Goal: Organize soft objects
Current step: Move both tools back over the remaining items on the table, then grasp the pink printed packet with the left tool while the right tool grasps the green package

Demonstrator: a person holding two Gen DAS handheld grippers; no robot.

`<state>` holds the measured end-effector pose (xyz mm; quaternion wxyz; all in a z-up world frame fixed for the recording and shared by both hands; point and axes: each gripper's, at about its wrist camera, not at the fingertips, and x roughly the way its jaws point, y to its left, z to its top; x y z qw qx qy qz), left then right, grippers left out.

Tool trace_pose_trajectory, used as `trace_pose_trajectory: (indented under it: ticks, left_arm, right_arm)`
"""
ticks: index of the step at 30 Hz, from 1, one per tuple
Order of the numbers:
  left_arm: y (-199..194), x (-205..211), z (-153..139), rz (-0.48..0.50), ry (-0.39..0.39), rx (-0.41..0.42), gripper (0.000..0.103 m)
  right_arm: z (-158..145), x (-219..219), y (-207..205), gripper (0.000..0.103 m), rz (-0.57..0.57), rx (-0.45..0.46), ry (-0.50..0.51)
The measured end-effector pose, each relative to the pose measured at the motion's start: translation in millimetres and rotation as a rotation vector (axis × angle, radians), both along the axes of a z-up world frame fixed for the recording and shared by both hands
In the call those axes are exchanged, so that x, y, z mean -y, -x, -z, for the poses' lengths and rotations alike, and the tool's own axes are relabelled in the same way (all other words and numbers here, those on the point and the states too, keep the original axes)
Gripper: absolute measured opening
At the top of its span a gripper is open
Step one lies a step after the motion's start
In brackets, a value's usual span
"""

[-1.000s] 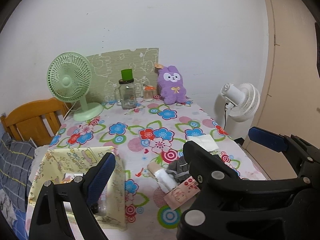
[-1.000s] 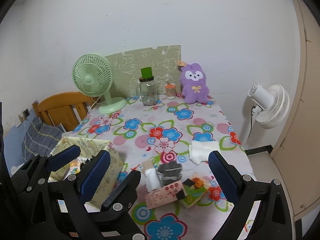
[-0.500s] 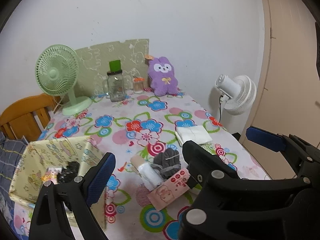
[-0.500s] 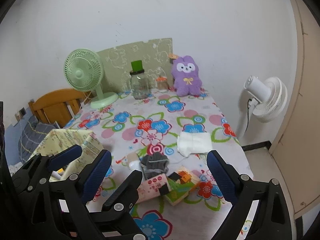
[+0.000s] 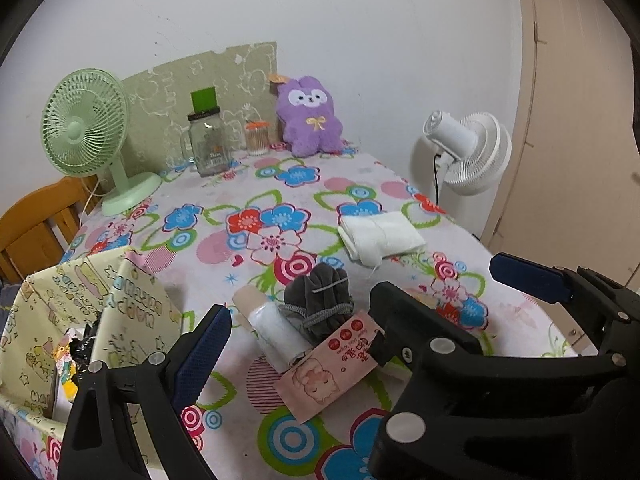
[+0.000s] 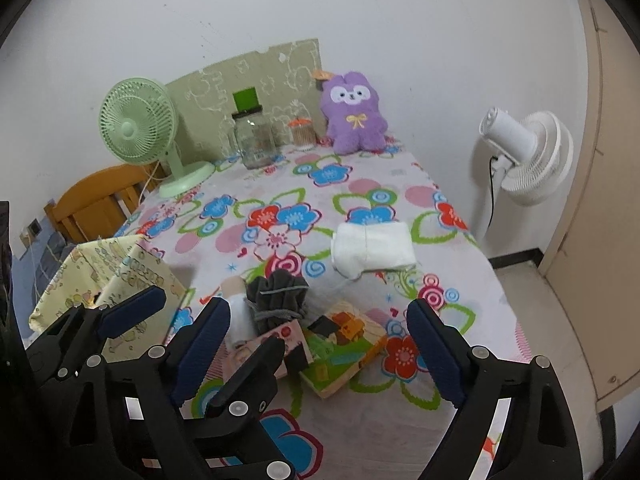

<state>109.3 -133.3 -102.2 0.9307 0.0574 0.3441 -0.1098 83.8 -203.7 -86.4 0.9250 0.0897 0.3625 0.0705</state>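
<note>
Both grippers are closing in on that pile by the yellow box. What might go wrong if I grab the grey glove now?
1. The grey glove lies against the white roll and on the pink packet; the right gripper, jaws wide and just narrowing with nothing gripped, may pinch those too.
2. The left gripper sits close beside it; they could collide.
3. The picture book may get dragged off the table edge.

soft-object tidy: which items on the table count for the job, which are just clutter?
Job:
grey socks
white cloth
white roll
yellow bin
purple plush, possibly

Clutter:
green fan
jar
white fan
picture box
pink wipes pack
</note>
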Motion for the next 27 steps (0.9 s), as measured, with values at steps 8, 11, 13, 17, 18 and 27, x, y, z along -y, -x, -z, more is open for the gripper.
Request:
trace_pose_trajectory:
  ticks: [8,11,13,17,18,27]
  left_arm:
    - [-6.3,1.6,21.9,0.012,-0.017,-0.063,0.095]
    - [-10.0,0.0,28.5,0.010,-0.015,-0.085,0.095]
    - [-12.2,-0.5,32.3,0.011,-0.020,-0.093,0.095]
    - [-15.7,0.0,37.0,0.020,-0.040,-0.092,0.092]
    - [-17.0,0.2,38.5,0.026,-0.042,-0.099,0.090]
    - [-24.7,0.5,44.0,0.089,-0.019,-0.153,0.064]
  right_arm:
    - [24.3,0.4,-6.0,0.088,0.015,-0.066,-0.010]
    - [32.5,-0.1,-9.3,0.086,0.014,-0.093,-0.012]
    - [37.8,-0.2,-12.1,0.086,0.012,-0.112,-0.019]
    - [44.1,-0.8,-16.8,0.085,0.014,-0.135,-0.021]
    - [45.9,-0.6,-18.3,0.085,0.015,-0.143,-0.023]
    - [55.7,-4.3,-28.8,0.085,0.005,-0.183,-0.034]
